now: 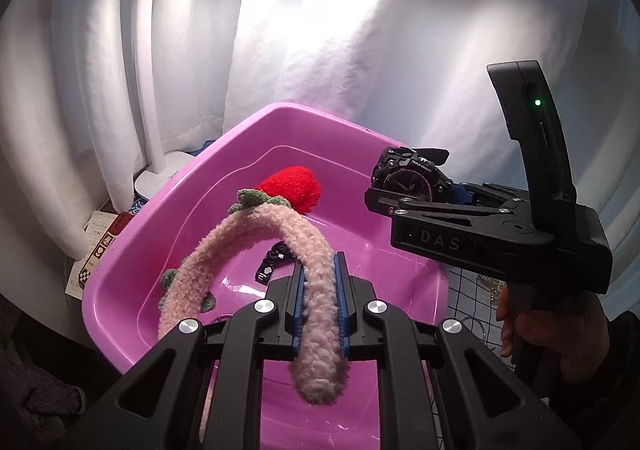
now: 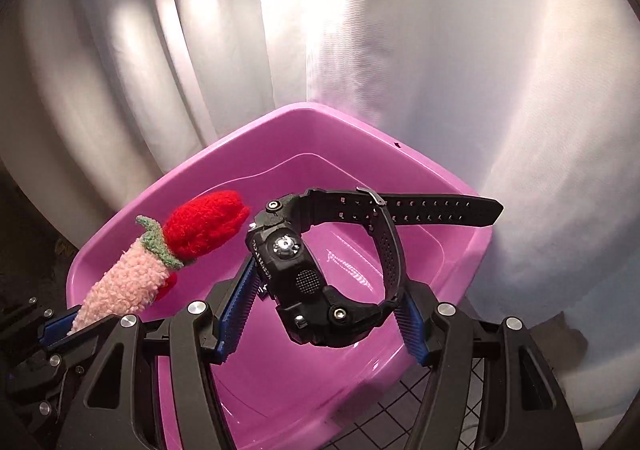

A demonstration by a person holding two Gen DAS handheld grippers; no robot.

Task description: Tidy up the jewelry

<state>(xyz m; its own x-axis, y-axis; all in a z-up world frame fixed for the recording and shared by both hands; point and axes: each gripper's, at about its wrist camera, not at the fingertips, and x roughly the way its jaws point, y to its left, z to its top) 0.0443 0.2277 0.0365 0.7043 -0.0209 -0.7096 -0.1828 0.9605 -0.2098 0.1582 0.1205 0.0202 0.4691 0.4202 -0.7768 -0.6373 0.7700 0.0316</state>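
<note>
My left gripper (image 1: 320,302) is clamped on the headband (image 1: 280,246); both blue pads (image 1: 298,302) press the pink fuzzy band near one end. The band arches up and away over the tub (image 1: 192,178). A red knitted strawberry (image 1: 292,186) with green leaves sits at the top of the arch. The short free end hangs below the pads, toward me.

My right gripper (image 2: 320,302) holds the watch (image 2: 316,282). Its jaws stand fairly wide, with the left pad (image 2: 236,314) against the case side and the right pad on the looped strap. The case lies tilted, its side buttons facing the camera. The strap tail (image 2: 440,210) sticks out level to the right, past the buckle.

Both items hang above the tub interior and touch neither the floor nor the walls. The headband is left of the watch, and the two are apart.

A small black item (image 1: 272,262) lies on the tub floor, partly hidden behind the headband. A white curtain (image 1: 360,50) hangs at the far side. A white lamp base (image 1: 160,174) stands far left of the tub, on the table. Paper cards (image 1: 96,246) lie just left of the tub. A hand (image 1: 560,334) grips the right gripper's handle.
</note>
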